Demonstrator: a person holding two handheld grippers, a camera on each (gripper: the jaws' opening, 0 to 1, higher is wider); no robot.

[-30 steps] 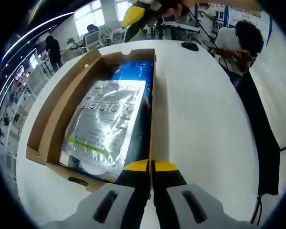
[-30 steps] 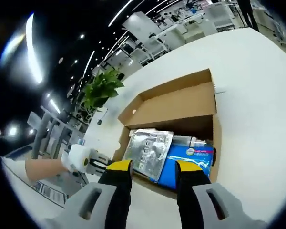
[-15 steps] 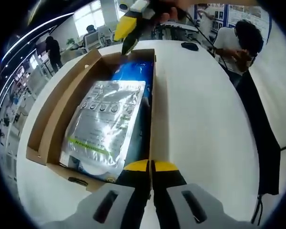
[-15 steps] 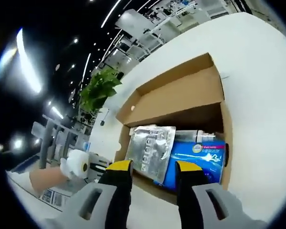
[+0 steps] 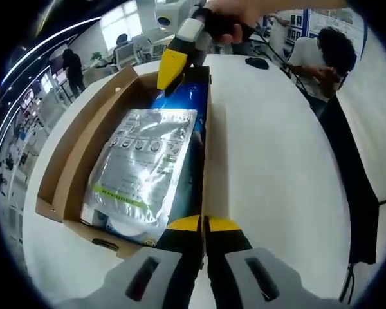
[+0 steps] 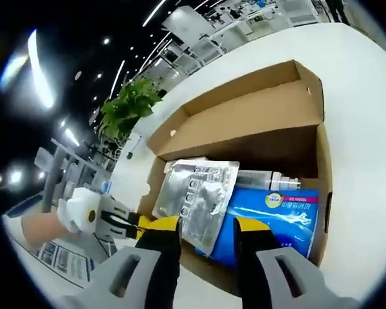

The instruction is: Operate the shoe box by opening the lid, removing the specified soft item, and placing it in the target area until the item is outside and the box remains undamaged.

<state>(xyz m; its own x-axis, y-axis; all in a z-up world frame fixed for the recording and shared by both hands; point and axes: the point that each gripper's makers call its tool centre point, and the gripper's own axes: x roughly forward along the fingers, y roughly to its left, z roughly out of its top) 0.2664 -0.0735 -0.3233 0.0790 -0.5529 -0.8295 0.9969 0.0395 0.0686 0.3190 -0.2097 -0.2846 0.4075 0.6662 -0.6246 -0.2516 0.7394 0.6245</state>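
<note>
In the left gripper view, the left tongs (image 5: 203,225) are seen pressed together with no gap between the yellow tips, nothing being held, and they are poised at the near end wall of the open shoe box (image 5: 59,168), which rests on the white counter (image 5: 270,161). Whether the tips touch the cardboard cannot be told. Inside the box a silver foil pouch (image 5: 145,168) is laid on top of a blue package (image 5: 188,96), most of which is covered by it. At the far end of the box the right tongs (image 5: 170,67) are seen held by a hand (image 5: 235,11) and angled down toward the blue package; contact cannot be made out. In the right gripper view, the right tongs (image 6: 206,225) are parted by a moderate gap and grip nothing, the tips being set just over the near edge of the shoe box (image 6: 244,122). The silver foil pouch (image 6: 199,193) and blue package (image 6: 280,215) are seen between and beyond the tips, with the lid (image 6: 257,116) folded back behind them. A white-capped item beneath the pouch is partly hidden. The left tongs (image 6: 125,222) are seen at the left edge, cut off.
</note>
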